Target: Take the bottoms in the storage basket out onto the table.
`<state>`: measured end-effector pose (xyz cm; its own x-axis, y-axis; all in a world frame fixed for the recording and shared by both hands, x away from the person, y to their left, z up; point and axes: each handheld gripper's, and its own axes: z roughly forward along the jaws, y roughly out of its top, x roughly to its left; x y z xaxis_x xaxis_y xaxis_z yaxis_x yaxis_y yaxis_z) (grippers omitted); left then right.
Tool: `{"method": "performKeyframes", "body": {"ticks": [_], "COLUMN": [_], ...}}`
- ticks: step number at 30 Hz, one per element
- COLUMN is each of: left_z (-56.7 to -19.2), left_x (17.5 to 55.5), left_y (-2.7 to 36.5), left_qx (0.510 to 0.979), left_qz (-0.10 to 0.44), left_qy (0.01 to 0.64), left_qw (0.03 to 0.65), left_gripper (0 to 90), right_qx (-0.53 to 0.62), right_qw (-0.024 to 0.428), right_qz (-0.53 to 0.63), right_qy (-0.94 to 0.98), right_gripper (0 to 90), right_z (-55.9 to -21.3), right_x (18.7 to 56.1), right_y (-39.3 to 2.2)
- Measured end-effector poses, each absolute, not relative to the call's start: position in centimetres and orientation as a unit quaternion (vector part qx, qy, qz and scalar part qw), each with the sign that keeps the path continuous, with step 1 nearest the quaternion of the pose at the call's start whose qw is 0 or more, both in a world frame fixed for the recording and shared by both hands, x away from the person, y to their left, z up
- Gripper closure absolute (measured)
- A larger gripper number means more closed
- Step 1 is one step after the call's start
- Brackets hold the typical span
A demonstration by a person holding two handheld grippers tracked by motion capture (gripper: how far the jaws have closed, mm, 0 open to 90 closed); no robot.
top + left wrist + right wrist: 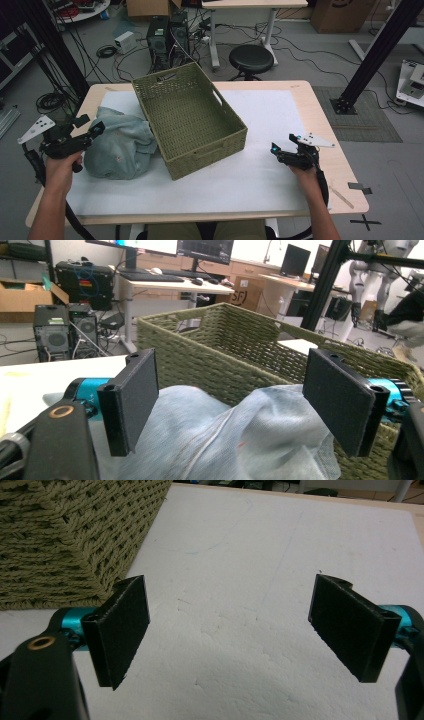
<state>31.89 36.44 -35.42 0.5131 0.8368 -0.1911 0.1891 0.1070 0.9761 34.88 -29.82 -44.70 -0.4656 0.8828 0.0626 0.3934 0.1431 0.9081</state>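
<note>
1. Pale blue-grey cloth (120, 147) lies crumpled in a heap on the white sheet (270, 120) at the left of the table (327, 165), its right edge touching the near left wall of the woven basket (187, 117).
2. My left gripper (90, 125) hangs just above the left side of that cloth, jaws spread wide and released; nothing is pinched between them.
3. Along my left gripper's own view, the cloth (235, 440) bulges up below and between the two black pads (132, 400), clear of both, with the olive basket (240, 345) rising just behind it.
4. My left hand (62, 167) grips the tool from the near left edge of the table.
5. My right gripper (280, 150) sits low over the white sheet at the right, well apart from the cloth and a little right of the basket's near corner.
6. Its jaws are spread wide too, empty, with bare white sheet (235, 610) between the pads (122, 627) and the basket's corner (75, 535) at the far left of that view.
7. My right hand (305, 175) rests near the table's right edge.
8. Beyond the table's far side stand a black stool (251, 59) and computer towers (167, 37) on the floor.
</note>
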Motion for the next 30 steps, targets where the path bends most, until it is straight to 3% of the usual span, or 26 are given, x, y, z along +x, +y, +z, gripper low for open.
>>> {"method": "performKeyframes", "body": {"ticks": [11, 30], "left_z": [-34.4, -35.2], "left_x": [32.8, 33.7], "left_y": [33.3, 31.3], "left_qx": [0.638, 0.650], "left_qz": [0.246, 0.226], "left_qy": [0.384, 0.385], "left_qw": [0.621, 0.615], "left_gripper": [22.0, 22.0], "right_qx": [0.441, 0.432], "right_qw": [0.258, 0.257], "right_qz": [0.473, 0.471], "right_qy": [0.718, 0.725], "right_gripper": [16.9, 16.9], "right_z": [-44.7, -44.5], "right_x": [34.9, 34.8], "right_y": [-29.7, -29.4]}}
